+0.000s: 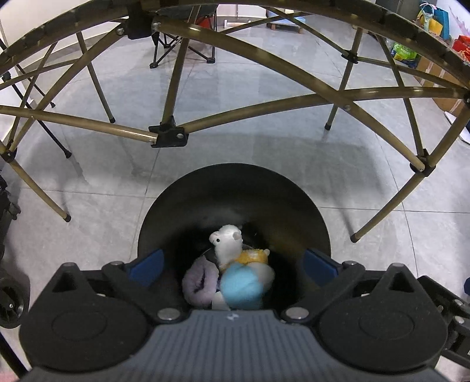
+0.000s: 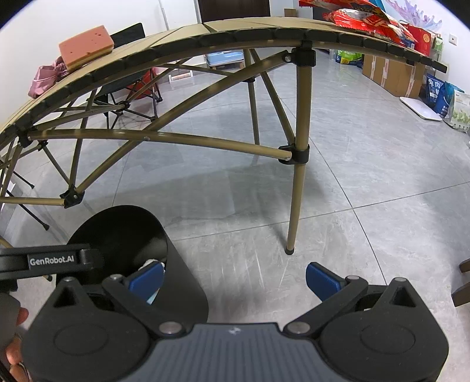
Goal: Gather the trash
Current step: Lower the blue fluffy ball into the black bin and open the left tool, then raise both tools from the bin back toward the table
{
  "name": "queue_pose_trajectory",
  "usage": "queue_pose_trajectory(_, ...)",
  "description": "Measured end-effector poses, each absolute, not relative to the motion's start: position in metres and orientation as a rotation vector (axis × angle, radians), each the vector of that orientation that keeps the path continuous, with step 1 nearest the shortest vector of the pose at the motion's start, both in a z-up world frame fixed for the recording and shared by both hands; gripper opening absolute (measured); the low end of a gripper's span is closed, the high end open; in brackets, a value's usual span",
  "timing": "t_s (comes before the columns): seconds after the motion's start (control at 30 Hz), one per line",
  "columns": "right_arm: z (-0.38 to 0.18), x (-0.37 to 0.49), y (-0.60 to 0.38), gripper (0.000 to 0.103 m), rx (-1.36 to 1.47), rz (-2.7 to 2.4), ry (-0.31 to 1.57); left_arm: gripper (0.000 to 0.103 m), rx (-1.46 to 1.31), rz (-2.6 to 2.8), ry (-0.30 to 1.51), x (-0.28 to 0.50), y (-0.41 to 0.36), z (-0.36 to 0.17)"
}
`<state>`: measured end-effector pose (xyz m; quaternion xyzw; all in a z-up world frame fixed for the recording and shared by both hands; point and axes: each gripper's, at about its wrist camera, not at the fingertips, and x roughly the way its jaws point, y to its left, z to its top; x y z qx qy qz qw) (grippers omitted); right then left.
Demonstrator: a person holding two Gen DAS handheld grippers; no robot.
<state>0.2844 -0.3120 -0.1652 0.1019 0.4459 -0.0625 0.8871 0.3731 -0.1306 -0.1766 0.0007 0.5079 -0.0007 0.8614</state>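
A black round bin [image 1: 235, 188] stands on the grey tiled floor beneath the folding table. Inside it lie a white plush alpaca [image 1: 227, 244], a lilac fuzzy piece [image 1: 199, 282] and a blurred blue and white fluffy ball [image 1: 243, 282]. My left gripper [image 1: 233, 264] hangs over the bin's mouth, open, with its blue pads [image 1: 145, 266] wide apart and touching nothing. In the right wrist view the bin [image 2: 117, 229] is at the lower left with the left gripper's body [image 2: 53, 260] above it. My right gripper [image 2: 235, 279] is open over bare floor, right of the bin.
The table's tan legs and struts [image 2: 301, 147] cross close behind the bin. On the tabletop lie a pink sponge block [image 2: 86, 47] and red snack wrappers [image 2: 361, 14]. A folding chair [image 1: 182, 44] stands behind; boxes and bags [image 2: 411, 73] line the right wall. A hand [image 2: 14, 338] shows lower left.
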Motion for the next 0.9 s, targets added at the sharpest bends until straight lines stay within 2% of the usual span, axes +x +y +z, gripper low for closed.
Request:
queue_pose_trajectory(0.47,-0.160,0.281,-0.310,0.103,0.215,-0.122,0.913,0.103,-0.003,0.015,1.031,0.369,-0.123,-0.164)
queue_pose_trajectory(0.9,-0.125,0.270,-0.303,0.103,0.241,-0.030,0.772,0.103,-0.008,0.029,0.868,0.346,-0.100,-0.111)
